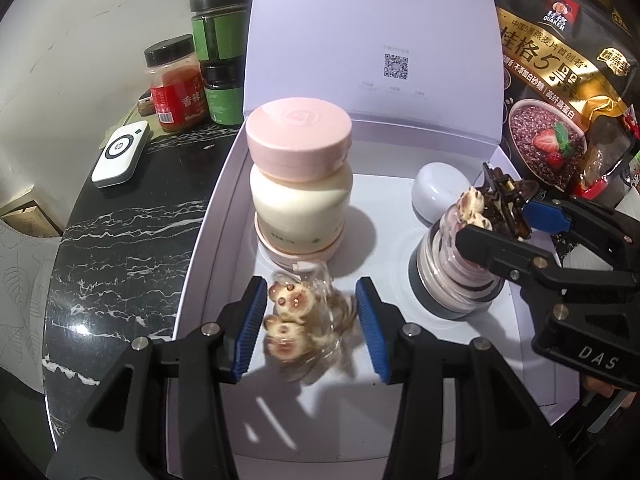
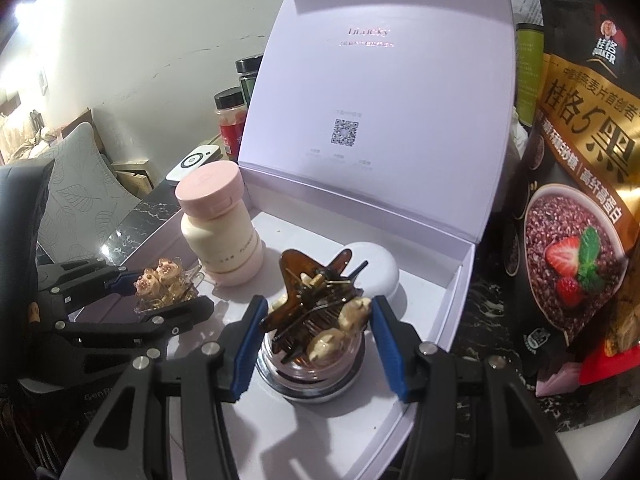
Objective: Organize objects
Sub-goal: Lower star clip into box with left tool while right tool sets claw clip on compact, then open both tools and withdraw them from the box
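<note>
The small print beneath the QR code on the open box lid (image 1: 372,40) is too faint to read in either view. At about ten o'clock of the left wrist view, the lid hides part of the stacked green-labelled jars (image 1: 218,56). The oat bag (image 2: 580,200) is cut off at three o'clock of the right wrist view (its brand name loses its first letters there). The clear bear hair clip (image 1: 308,320) is motion-blurred, so its teeth cannot be made out. The brown hair clip (image 2: 320,300) hides the top of the glass jar (image 2: 312,376) beneath it.
</note>
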Demonstrator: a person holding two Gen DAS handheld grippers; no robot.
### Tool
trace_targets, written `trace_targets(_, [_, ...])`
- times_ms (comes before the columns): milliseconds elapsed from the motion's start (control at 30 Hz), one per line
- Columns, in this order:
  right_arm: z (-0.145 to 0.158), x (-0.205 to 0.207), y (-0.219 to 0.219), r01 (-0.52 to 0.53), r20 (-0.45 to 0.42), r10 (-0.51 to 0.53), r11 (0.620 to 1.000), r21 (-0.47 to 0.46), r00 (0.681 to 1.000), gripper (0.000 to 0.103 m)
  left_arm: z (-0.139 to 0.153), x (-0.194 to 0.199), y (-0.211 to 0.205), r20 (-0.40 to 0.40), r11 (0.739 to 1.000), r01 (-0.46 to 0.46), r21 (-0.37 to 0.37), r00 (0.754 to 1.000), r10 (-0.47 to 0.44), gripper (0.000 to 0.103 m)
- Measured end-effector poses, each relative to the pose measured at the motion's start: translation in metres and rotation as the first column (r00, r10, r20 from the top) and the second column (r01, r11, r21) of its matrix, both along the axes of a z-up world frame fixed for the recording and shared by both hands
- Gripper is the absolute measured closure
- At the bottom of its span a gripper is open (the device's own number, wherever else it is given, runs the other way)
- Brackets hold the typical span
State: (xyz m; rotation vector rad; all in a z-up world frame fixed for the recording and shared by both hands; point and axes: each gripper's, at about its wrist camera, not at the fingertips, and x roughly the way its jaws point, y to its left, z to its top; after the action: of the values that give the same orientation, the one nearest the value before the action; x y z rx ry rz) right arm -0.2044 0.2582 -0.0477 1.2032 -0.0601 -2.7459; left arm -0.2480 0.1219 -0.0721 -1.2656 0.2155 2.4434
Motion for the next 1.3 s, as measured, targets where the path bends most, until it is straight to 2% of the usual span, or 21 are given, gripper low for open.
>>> trace_targets(200, [0.001,-0.001,-0.003,0.002,0.007,-0.002,1.000,-0.001,1.000,0.049,0.000,0.001,0.002,0.001,1.000,0.009,0.001,1.000,-0.009,0.040])
trace_targets(500, [0.001,-0.004,-0.002,0.006,0.025,-0.006,1.000,0.004,1.000,0.049,0.000,0.003,-0.001,0.013,1.000,-0.011,0.005,1.000,0.011,0.040])
trace_targets(600, [0.003,-0.004,-0.001,0.014,0.023,-0.014,1.000,0.009,1.000,0.042,0.002,0.006,-0.002,0.013,1.000,-0.013,0.009,1.000,0.013,0.040])
trace_targets(1100, [0.028,0.014,0.002,0.027,-0.016,-0.027,0.999,0.024,1.000,0.040,0.032,0.022,-0.006,-0.038,1.000,-0.017,0.008,0.999,0.018,0.038])
trace_targets(1200, [0.035,0.019,0.004,0.036,-0.029,-0.035,0.999,0.027,0.999,0.040,0.038,0.023,-0.006,-0.050,1.000,-0.023,0.010,0.998,0.023,0.036])
trace_targets(1300, [0.040,0.024,0.005,0.044,-0.042,-0.043,0.999,0.032,0.998,0.033,0.044,0.025,-0.006,-0.072,1.000,-0.026,0.016,0.997,0.027,0.025])
